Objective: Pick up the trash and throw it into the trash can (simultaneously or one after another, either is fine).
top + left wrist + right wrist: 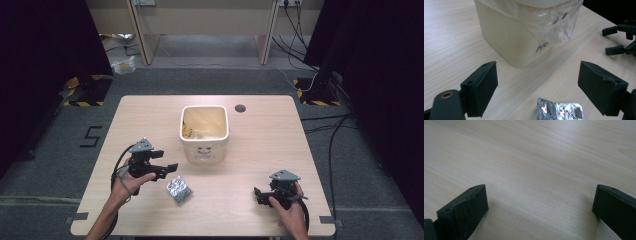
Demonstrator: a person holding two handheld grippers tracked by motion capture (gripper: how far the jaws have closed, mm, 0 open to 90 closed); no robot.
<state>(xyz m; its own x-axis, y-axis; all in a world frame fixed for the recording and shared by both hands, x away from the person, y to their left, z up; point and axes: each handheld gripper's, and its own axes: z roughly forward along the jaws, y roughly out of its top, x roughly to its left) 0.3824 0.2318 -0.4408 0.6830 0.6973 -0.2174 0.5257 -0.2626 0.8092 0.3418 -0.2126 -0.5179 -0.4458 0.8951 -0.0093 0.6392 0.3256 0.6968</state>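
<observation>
Left gripper point(167, 161) spread wide, near foil blister pack point(179, 189) lying flat, long axis diagonal, right gripper point(258, 195) also spread

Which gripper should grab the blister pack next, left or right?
Left, probably. The left gripper is open right beside the blister pack, which lies between its jaws in the left gripper view. The right gripper, also open, sits farther off over bare table.

Bin point(204, 142) mid-table, blister pack point(179, 189) before it, left tool point(166, 161) beside pack, right tool point(258, 195) well right.
</observation>
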